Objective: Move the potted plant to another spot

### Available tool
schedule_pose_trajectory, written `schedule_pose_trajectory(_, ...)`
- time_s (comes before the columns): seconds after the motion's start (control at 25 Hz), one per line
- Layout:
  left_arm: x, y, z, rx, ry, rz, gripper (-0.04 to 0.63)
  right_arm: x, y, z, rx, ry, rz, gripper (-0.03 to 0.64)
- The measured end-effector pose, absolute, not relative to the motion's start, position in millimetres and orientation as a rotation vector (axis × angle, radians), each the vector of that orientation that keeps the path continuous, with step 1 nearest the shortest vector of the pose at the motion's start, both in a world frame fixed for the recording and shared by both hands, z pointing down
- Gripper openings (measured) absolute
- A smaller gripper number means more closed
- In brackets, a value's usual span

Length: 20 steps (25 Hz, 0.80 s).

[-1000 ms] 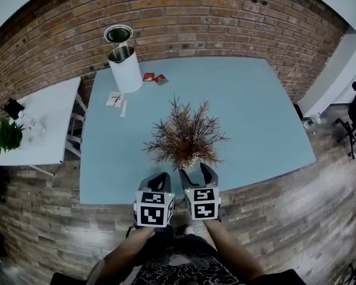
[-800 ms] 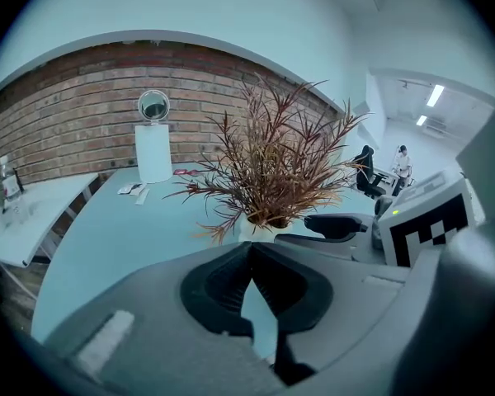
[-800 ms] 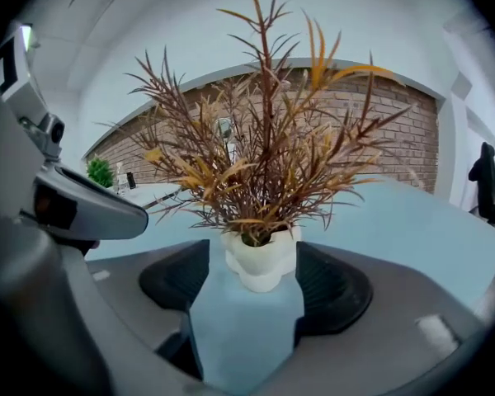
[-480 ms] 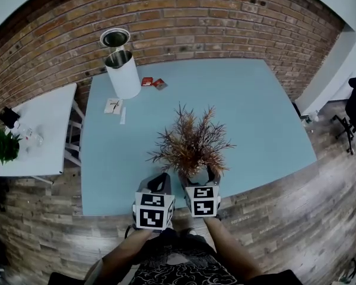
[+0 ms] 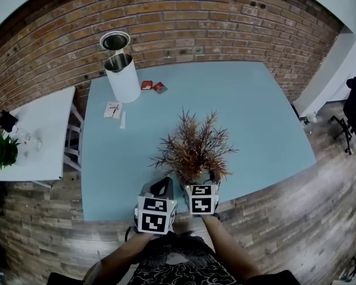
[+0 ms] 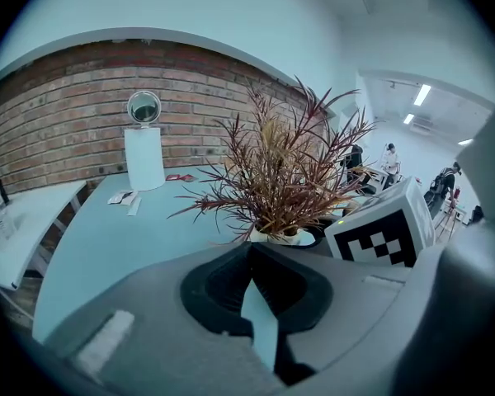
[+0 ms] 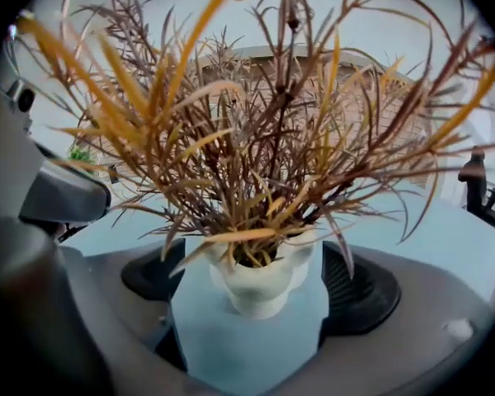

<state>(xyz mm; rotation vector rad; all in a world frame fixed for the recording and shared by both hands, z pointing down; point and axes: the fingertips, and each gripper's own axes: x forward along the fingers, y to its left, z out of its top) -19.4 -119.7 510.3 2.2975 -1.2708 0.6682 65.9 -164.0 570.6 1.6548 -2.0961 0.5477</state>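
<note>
Red-brown brick wall (image 5: pixel 225 28) along the far side; grey-brown wood plank floor (image 5: pixel 296 218) below it.

Large light blue rectangular table (image 5: pixel 255 111) stands against the wall. Smaller white rectangular side table (image 5: pixel 41 129) to its left, apart from it, with a small green leafy plant (image 5: pixel 3 150) at its near corner.

Potted plant (image 5: pixel 194 150): spiky rust-and-orange foliage in a small white lobed ceramic pot (image 7: pixel 260 291). Upright on the blue table, close to the near edge, roughly mid-width.

White cylindrical canister (image 5: pixel 123 76), open-topped, at the table's far left corner.

Right gripper (image 5: pixel 199 180): jaws wide apart and have just been opening. The pot stands between them, a gap of table showing on each side, pads not touching it.

Left gripper (image 5: pixel 162 184): just beside the right one, on its left, over the table's near edge. Jaws together at the tips, nothing between them.

Two small red packets (image 5: pixel 153 86) right of the canister; white paper slips (image 5: pixel 114 110) in front of it.
</note>
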Motion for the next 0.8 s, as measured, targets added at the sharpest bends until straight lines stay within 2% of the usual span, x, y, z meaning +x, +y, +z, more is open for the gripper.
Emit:
schedule_pose_trajectory(0.28,-19.0,-124.8,509.9,2.311,-1.246,0.655,-0.002,69.1,-173.0,575.6,1.680,-2.041,0.580,0.526)
schedule_pose_trajectory(0.56,-19.6,-130.0,513.4,2.324,-1.216,0.644,-0.002,67.7,-178.9,574.1,1.713,-2.024,0.597,0.495)
schedule_pose_trajectory(0.8,-19.0,-138.5,513.5,2.341,-1.189,0.627,-0.002,73.4,-183.1,580.7,1.720,-1.965,0.583,0.495)
